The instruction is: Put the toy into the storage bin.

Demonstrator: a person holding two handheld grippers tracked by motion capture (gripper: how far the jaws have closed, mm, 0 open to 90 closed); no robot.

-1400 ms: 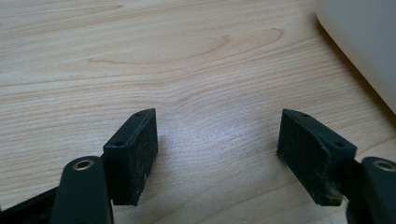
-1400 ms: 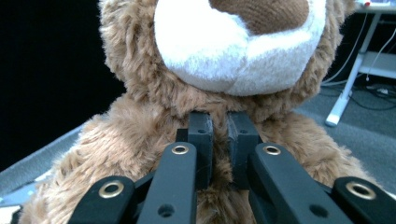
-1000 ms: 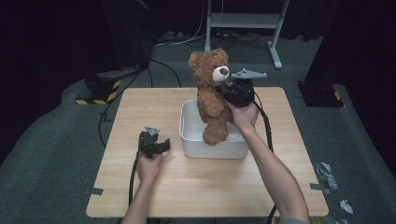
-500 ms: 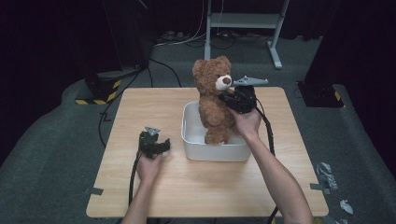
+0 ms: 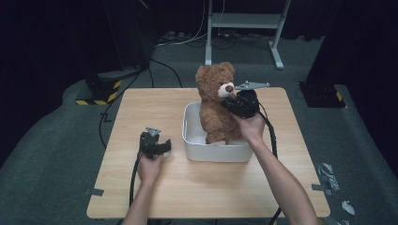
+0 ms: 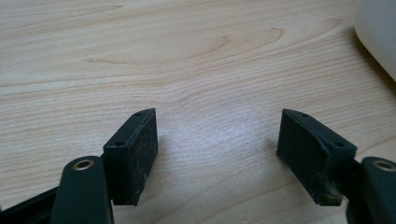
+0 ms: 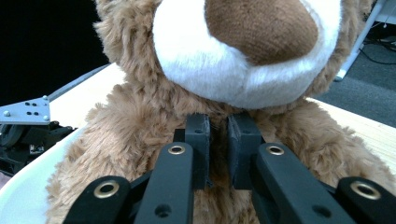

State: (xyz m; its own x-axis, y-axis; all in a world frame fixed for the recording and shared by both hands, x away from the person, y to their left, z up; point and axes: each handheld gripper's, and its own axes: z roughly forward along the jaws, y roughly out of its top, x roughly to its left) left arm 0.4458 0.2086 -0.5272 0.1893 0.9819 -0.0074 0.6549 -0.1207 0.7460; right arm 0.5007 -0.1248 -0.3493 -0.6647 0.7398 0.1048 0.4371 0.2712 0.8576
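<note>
Fingers (image 7: 205,140) of the right gripper (image 7: 218,140) stand pinched nearly together on the plush just under the chin of the brown teddy bear (image 7: 140,140), a fold of fur caught between the pads; grip judged firm. In the high view the right gripper (image 5: 230,104) holds the teddy bear (image 5: 215,108) upright, its feet down inside the white bin (image 5: 213,152), head and torso rising well above the rim. Whether the feet rest on the bin floor cannot be told. The fingers (image 6: 133,154) of the left gripper (image 6: 219,154) stand wide apart and hold nothing, with bare wood beneath them and a corner of the white bin (image 6: 380,37) at the upper right; in the high view the left gripper (image 5: 164,146) sits low on the counter (image 5: 141,108), just beside the bin. Assessment: the bear is in the bin but not yet released; remaining work is judged to be settling it, opening the right fingers and clearing the hand. No brand, label or legible writing is found on bear, bin or grippers.
</note>
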